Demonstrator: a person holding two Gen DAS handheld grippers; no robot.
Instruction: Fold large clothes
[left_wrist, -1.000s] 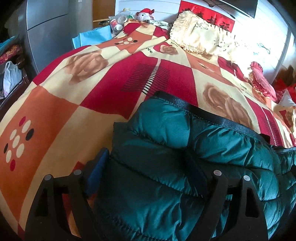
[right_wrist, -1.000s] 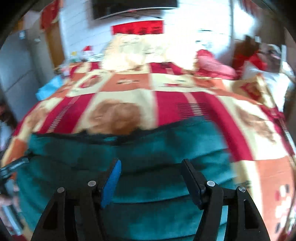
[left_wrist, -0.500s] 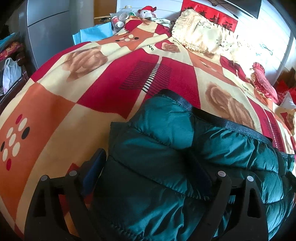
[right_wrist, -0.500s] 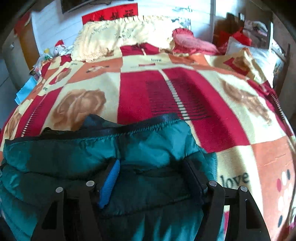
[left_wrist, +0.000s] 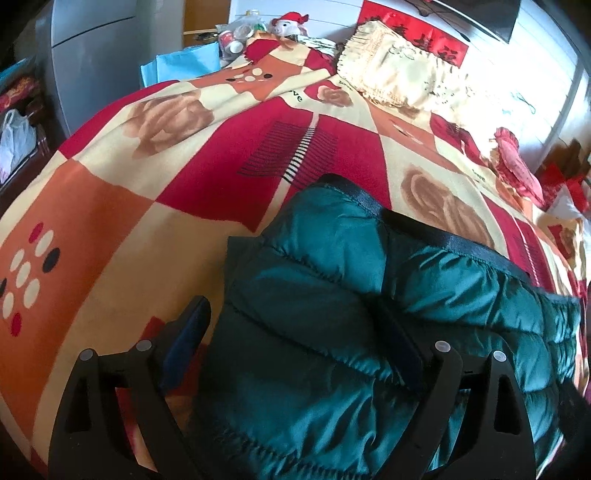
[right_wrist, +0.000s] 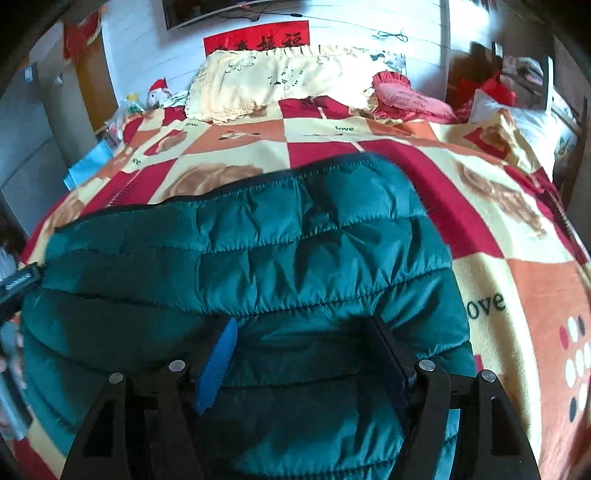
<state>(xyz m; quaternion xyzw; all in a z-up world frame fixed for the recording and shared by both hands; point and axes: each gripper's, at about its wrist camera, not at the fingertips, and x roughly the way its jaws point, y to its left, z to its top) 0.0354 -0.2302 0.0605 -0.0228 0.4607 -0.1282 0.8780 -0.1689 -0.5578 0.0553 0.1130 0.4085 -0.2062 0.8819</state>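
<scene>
A dark green quilted puffer jacket (left_wrist: 332, 295) with a black trim lies folded on a bed blanket (left_wrist: 110, 221) of red, orange and cream squares. My left gripper (left_wrist: 291, 332) is open over the jacket's left edge, one finger on the blanket, the other on the jacket. The jacket also shows in the right wrist view (right_wrist: 258, 251). My right gripper (right_wrist: 299, 332) is open, with both fingers resting on the jacket's near right part. Neither gripper pinches cloth.
Cream frilled pillows (right_wrist: 277, 81) and a pink cushion (right_wrist: 406, 96) lie at the head of the bed. A grey cabinet (left_wrist: 92, 48), a light blue item (left_wrist: 181, 66) and a white bag (left_wrist: 14, 136) stand at the left. Clutter and a toy (left_wrist: 288, 22) sit at the far corner.
The right gripper's view has swung and risen, and the jacket's folded top now lies spread farther up the bed. The left gripper has shifted only slightly. Both stay open.
</scene>
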